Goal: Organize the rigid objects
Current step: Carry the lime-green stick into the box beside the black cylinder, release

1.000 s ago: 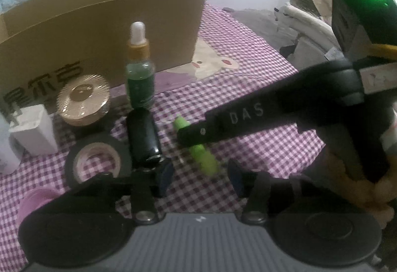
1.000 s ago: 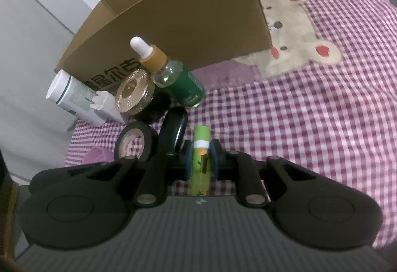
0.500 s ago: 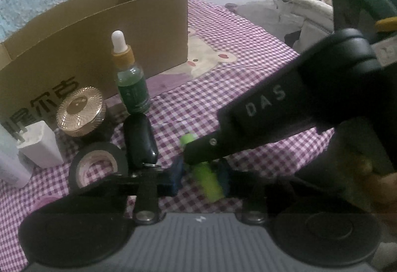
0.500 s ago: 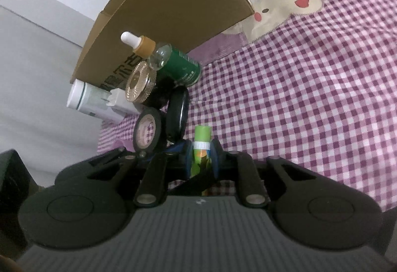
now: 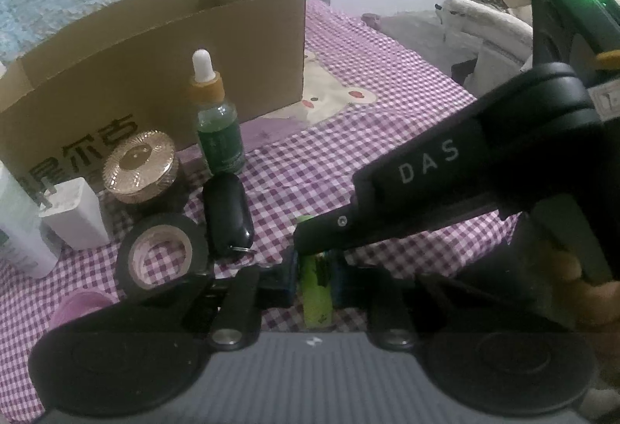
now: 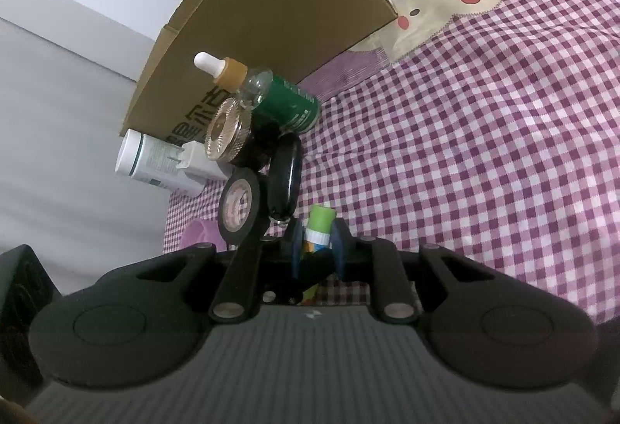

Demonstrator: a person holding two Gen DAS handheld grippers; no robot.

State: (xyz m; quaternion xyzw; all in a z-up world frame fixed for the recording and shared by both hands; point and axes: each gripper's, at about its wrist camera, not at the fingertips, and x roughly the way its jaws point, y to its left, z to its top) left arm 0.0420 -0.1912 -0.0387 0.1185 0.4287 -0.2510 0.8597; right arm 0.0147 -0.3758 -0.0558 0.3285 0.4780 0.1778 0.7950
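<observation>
Both grippers clamp same green tube (image 5: 317, 292): left gripper (image 5: 314, 278) jaws just closed on near end, right gripper (image 6: 317, 244) on far end. Tube near black tape roll (image 5: 162, 256), on checkered cloth (image 5: 387, 153), cardboard box (image 5: 162, 71) far behind.

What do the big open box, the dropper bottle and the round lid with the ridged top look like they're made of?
Box: plain brown cardboard, matte, with printed black characters. Dropper bottle: probably clear glass, since the shoulder is see-through and glinting, with a green label, tan collar and white rubbery bulb. Ridged lid: shiny gold, metal or metallised plastic; the look leaves it open.
</observation>
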